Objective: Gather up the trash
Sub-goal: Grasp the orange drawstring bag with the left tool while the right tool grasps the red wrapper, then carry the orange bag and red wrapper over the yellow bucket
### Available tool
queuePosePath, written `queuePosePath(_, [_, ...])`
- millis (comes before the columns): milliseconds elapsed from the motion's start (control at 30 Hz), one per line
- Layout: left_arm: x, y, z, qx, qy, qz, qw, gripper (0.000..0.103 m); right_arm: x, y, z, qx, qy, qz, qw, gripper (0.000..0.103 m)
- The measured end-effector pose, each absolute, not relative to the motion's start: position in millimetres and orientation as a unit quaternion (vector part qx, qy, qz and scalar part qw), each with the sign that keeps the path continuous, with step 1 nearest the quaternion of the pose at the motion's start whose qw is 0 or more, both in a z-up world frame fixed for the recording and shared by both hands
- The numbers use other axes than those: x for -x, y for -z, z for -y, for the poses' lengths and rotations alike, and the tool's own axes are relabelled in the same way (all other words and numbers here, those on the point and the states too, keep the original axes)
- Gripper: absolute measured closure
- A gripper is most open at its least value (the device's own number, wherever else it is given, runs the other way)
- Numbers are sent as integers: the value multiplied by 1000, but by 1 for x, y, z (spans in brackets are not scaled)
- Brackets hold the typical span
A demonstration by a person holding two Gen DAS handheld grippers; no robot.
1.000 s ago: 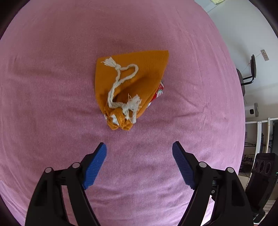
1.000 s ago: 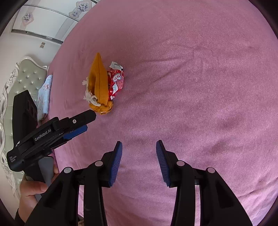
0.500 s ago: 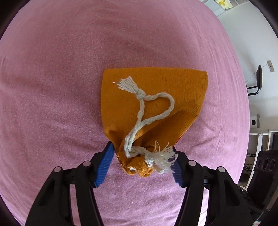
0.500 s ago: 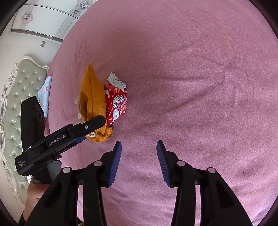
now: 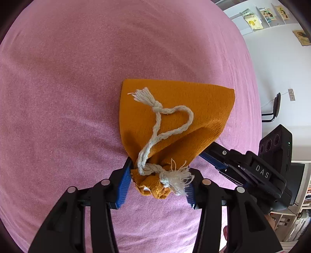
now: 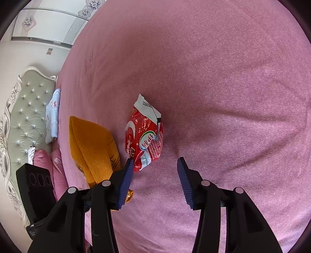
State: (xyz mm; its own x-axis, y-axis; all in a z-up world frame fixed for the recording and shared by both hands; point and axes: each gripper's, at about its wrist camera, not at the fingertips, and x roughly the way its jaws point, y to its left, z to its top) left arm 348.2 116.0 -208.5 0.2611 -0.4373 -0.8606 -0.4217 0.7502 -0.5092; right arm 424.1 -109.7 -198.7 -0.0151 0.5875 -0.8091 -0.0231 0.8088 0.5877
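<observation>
An orange drawstring bag lies on the pink bedspread, its white cord looped on top. My left gripper is closing on the bag's bunched neck, and both blue pads touch the fabric. A red snack wrapper lies to the right of the bag in the right wrist view. My right gripper is opening just short of the wrapper; its left fingertip is at the wrapper's near corner, and nothing is between the jaws. In the left wrist view a right gripper finger reaches in behind the bag.
A green tufted headboard stands at the left, with a light-blue pillow and pink pillows against it. Beyond the bed's right edge are a black chair and a white wall with pictures.
My left gripper came down over the bag and narrowed around its neck. My right gripper moved closer to the red wrapper and widened; it now shows beside the bag in the left wrist view.
</observation>
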Motion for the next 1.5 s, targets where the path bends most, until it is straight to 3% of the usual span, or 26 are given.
queuePosePath(200, [-332, 210, -137, 388, 0, -600, 700, 55, -433, 205, 103, -244, -225, -681, 653, 51])
queuePosePath(367, [-330, 209, -136, 387, -4, -600, 700, 55, -441, 213, 81, -242, -207, -691, 649, 60])
queuePosePath(467, [-329, 209, -138, 393, -7, -599, 698, 55, -442, 212, 80, -257, -206, -685, 650, 75])
queuePosePath(533, [-330, 208, -134, 396, -8, -598, 697, 55, -439, 210, 85, -253, -203, -682, 655, 78])
queuePosePath(767, [-311, 205, -129, 410, -6, -601, 686, 55, -398, 189, 102, -222, -212, -676, 670, 79])
queuePosePath(1067, [-231, 193, -90, 416, 16, -626, 660, 56, -299, 147, 127, -118, -221, -670, 699, 78])
queuePosePath(1500, [-117, 149, -18, 363, 82, -654, 659, 55, -154, 91, 214, -121, -175, -654, 726, 78])
